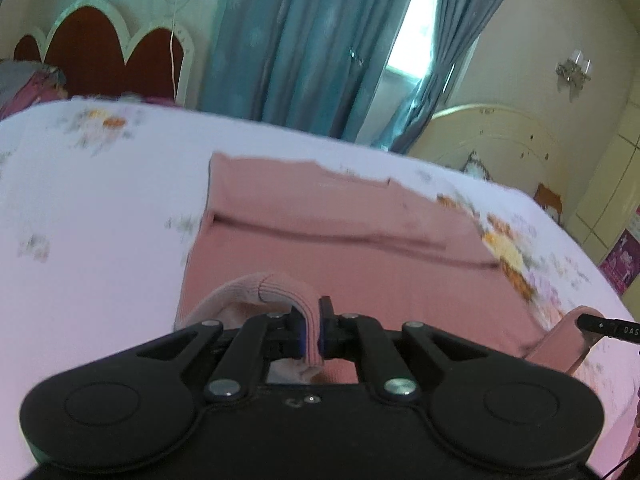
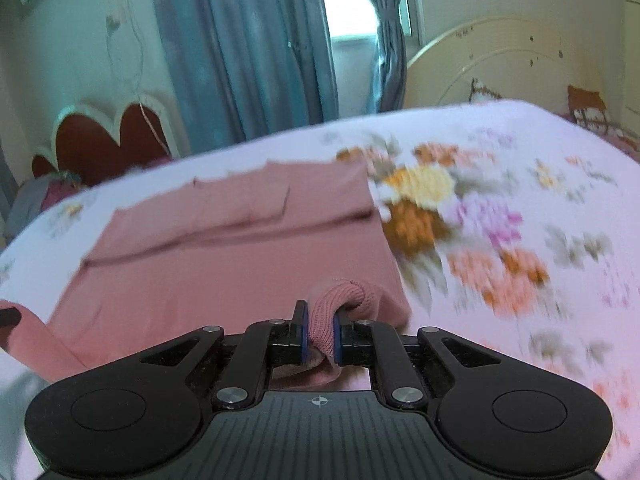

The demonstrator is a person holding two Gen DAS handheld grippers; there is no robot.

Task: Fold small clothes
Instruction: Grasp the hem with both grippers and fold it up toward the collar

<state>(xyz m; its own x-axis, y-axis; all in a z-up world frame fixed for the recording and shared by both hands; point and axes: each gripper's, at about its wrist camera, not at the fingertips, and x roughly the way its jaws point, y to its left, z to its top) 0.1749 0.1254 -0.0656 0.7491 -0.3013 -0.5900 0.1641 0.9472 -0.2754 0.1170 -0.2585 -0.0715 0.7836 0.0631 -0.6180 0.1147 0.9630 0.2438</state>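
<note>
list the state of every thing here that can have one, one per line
left gripper: shut, pinching a near edge of the garment
right gripper: shut, pinching the other near edge
pink knit garment: partly folded, flat on the bed, near edge lifted
curtains: mostly drawn, with a bright gap
floral bedsheet: spread under the garment

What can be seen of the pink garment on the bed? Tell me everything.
The pink garment is a ribbed knit, lying mostly flat on the flowered bedsheet, already folded with layered creases running across it. Its far edge is stepped and straight. Its near edge is lifted at two corners: the left tongs are shut on a bunched fold at one corner, and the right tongs are shut on the other corner. Between the corners, the fabric sags back to the bed. Details are blurred.
</note>
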